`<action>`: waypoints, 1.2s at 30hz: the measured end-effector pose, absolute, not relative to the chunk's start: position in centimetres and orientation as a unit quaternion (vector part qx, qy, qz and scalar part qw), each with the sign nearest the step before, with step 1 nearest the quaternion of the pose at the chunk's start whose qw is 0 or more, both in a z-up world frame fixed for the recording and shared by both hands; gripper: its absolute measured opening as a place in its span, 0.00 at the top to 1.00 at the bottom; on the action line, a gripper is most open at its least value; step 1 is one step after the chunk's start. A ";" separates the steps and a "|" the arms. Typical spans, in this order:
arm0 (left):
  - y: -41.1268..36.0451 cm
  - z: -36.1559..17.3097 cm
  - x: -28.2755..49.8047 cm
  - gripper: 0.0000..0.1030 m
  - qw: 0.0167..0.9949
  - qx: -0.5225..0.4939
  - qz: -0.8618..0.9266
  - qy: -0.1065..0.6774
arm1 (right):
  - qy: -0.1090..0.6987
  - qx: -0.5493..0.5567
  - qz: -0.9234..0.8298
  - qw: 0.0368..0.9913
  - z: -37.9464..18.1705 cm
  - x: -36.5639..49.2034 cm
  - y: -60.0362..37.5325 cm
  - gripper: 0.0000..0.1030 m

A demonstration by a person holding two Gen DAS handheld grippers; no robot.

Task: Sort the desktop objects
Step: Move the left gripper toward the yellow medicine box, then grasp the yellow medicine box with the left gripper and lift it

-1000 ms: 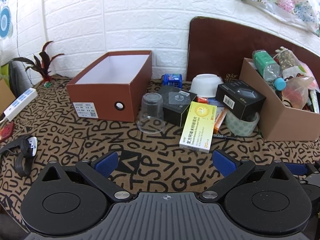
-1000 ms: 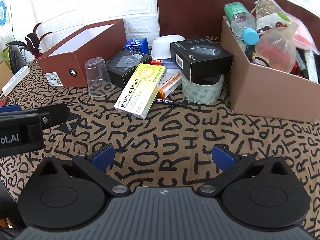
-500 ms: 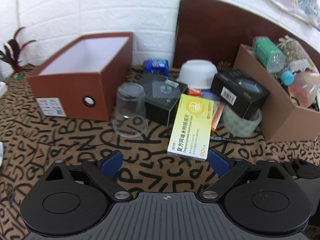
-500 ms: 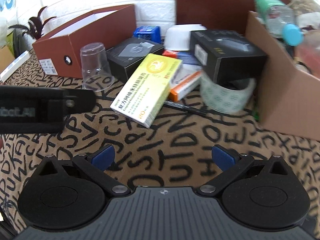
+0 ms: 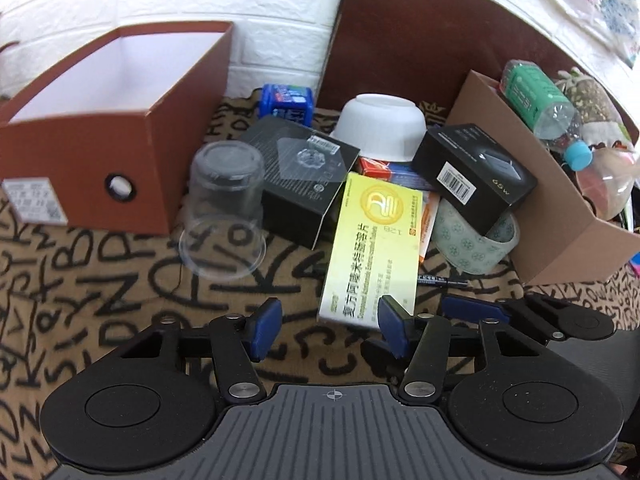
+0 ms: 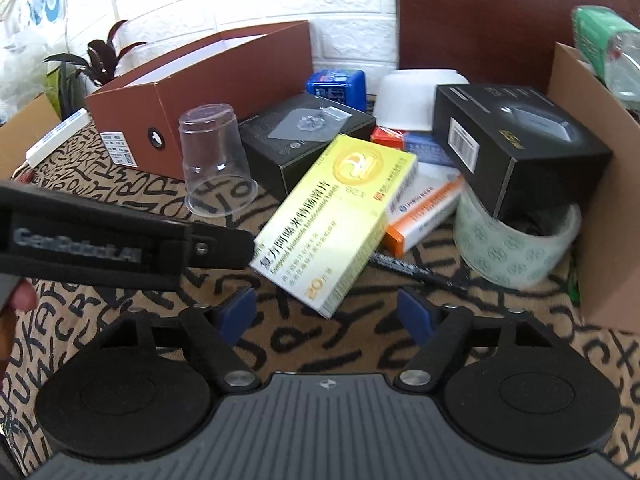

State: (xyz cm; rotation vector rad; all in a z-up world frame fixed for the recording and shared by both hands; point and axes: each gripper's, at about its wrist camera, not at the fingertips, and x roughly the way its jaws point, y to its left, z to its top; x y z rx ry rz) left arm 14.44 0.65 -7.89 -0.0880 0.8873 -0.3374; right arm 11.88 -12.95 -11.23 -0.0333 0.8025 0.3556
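Yellow box (image 5: 372, 248) near both tools, ungripped.

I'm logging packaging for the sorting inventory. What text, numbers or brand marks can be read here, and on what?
"65W": black box, gold print on its side.
"20": yellow medicine box, near corner; its Chinese title and small print are too blurred to quote.
"GenRobot.AI": side of the left hand-held gripper.
Barcodes and the brown box sticker: too small to read.
Tablecloth: scattered black letters, no readable words.
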 end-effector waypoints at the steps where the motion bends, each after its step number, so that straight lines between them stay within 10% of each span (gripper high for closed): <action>1: 0.4 -7.9 14.8 0.34 0.888 -0.037 -0.168 0.427 | 0.385 -0.022 0.173 0.906 -11.3 12.1 -12.8 0.23; 11: -1.9 -10.2 18.1 0.34 0.859 -0.017 -0.210 0.466 | 0.367 -0.076 0.203 0.905 -12.2 13.5 -11.2 0.30; 15: -1.6 -10.3 18.1 0.53 0.861 -0.024 -0.204 0.465 | 0.360 -0.083 0.205 0.906 -12.4 13.3 -11.3 0.32; 31: -1.8 -9.7 12.8 0.65 0.868 0.006 -0.188 0.460 | 0.374 -0.108 0.204 0.898 -10.9 9.1 -11.0 0.44; 36: -0.9 -10.6 13.1 0.45 0.863 -0.027 -0.194 0.466 | 0.378 -0.118 0.207 0.894 -11.9 9.0 -10.4 0.39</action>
